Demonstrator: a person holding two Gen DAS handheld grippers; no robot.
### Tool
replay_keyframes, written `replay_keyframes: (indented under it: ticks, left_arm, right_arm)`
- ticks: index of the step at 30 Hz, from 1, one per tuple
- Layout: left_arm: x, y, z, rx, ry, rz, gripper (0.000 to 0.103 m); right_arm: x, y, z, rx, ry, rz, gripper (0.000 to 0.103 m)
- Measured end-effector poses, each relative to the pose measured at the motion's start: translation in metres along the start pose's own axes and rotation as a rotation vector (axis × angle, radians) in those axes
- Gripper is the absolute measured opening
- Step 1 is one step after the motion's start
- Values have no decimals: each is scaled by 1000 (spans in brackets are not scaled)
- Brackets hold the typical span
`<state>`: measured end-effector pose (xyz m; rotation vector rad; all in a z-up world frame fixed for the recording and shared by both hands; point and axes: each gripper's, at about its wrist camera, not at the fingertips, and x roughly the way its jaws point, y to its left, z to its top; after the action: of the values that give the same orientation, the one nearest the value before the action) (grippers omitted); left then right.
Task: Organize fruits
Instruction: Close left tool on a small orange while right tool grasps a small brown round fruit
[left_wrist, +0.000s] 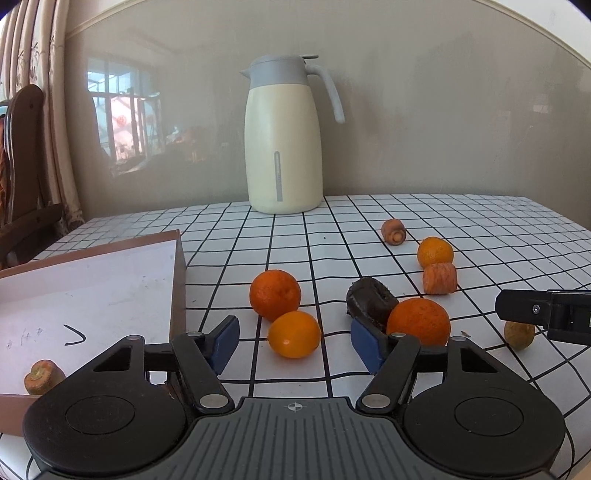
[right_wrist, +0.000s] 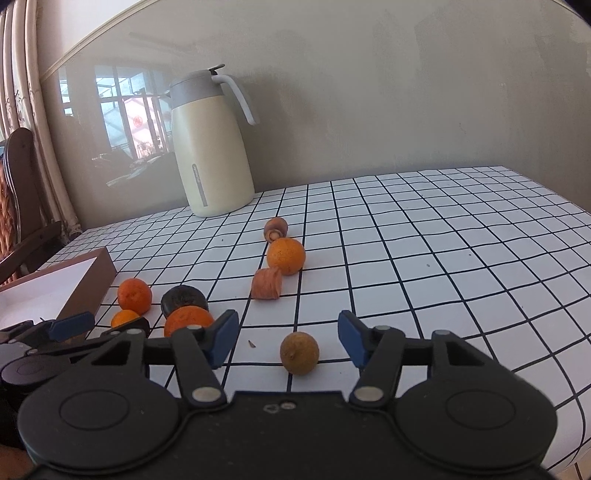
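My left gripper is open, its blue pads either side of a small yellow-orange citrus on the checked tablecloth. Two bigger oranges and a dark brown fruit lie close by. My right gripper is open around a brownish-yellow round fruit, which also shows in the left wrist view. Farther back lie another orange and two carrot chunks. A brown box with a white inside at the left holds a carrot piece.
A cream thermos jug stands at the back against the wall. A wooden chair and curtain are beyond the table's left edge. The table's right edge curves away at the right.
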<state>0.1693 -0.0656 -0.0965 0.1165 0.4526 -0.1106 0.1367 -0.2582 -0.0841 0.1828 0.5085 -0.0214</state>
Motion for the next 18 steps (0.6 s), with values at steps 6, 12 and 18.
replay_keyframes:
  ticks: [6, 12, 18]
  left_arm:
    - [4, -3, 1, 5, -1, 12, 62]
    - [6, -7, 1, 17, -1, 28, 62]
    - [4, -10, 2, 13, -2, 39, 62]
  right_arm:
    - [6, 0, -3, 0, 22, -9, 49]
    - [10, -1, -3, 10, 35, -10, 49]
    - [11, 1, -4, 5, 37, -5, 49]
